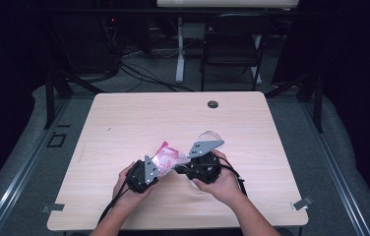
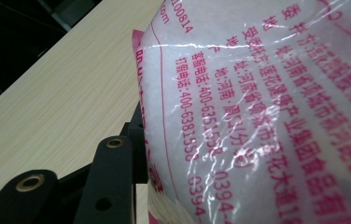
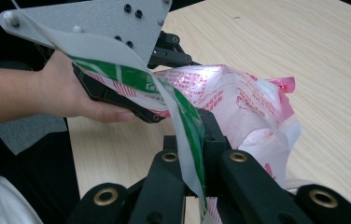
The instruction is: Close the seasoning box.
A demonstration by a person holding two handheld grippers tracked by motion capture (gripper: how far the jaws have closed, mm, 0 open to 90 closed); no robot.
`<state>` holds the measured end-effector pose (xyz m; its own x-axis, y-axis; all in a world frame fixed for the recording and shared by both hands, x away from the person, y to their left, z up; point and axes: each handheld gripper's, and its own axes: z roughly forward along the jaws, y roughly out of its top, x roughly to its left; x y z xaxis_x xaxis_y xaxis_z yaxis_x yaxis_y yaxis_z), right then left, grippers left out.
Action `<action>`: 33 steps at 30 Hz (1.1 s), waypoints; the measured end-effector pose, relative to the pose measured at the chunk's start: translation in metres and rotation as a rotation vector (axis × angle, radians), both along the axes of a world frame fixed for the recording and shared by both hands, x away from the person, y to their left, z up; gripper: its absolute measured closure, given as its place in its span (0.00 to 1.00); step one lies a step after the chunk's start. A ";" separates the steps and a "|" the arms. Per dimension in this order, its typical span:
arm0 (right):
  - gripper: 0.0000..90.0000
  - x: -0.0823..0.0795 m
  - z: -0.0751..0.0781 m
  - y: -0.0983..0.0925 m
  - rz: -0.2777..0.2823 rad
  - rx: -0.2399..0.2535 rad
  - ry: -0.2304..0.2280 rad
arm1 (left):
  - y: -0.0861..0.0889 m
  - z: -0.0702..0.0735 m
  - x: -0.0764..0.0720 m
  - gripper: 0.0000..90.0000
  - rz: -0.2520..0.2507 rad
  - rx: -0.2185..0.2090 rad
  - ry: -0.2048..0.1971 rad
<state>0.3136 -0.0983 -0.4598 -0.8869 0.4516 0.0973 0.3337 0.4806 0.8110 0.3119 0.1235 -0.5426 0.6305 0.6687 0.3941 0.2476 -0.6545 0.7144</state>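
Note:
A clear plastic bag (image 1: 166, 158) with pink print and white contents is held just above the wooden table (image 1: 138, 123), between both hands. My left gripper (image 1: 159, 169) is shut on the bag's left end. In the left gripper view the bag (image 2: 267, 116) is pressed close against one black finger (image 2: 113, 168). My right gripper (image 3: 197, 144) is shut on a thin white and green film strip (image 3: 131, 77) that runs up and left across the bag (image 3: 243, 102). In that view, the left gripper (image 3: 171, 86) clamps the bag's far side. The right gripper (image 1: 179, 169) points left at the bag.
A crumpled piece of clear plastic (image 1: 210, 135) lies on the table just behind the right hand. A dark round grommet (image 1: 213, 104) sits near the far edge. A folding chair (image 1: 232, 44) and cables stand on the floor beyond the table.

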 end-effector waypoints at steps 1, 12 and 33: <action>1.00 0.000 0.000 0.000 0.000 0.000 0.000 | 0.000 0.000 0.000 0.66 0.000 0.000 0.000; 1.00 0.003 -0.001 -0.005 -0.027 0.049 0.080 | -0.001 0.004 -0.003 0.66 0.003 0.036 -0.053; 1.00 0.004 0.007 -0.019 -0.048 0.087 0.066 | -0.011 0.029 0.000 0.66 0.005 0.177 -0.213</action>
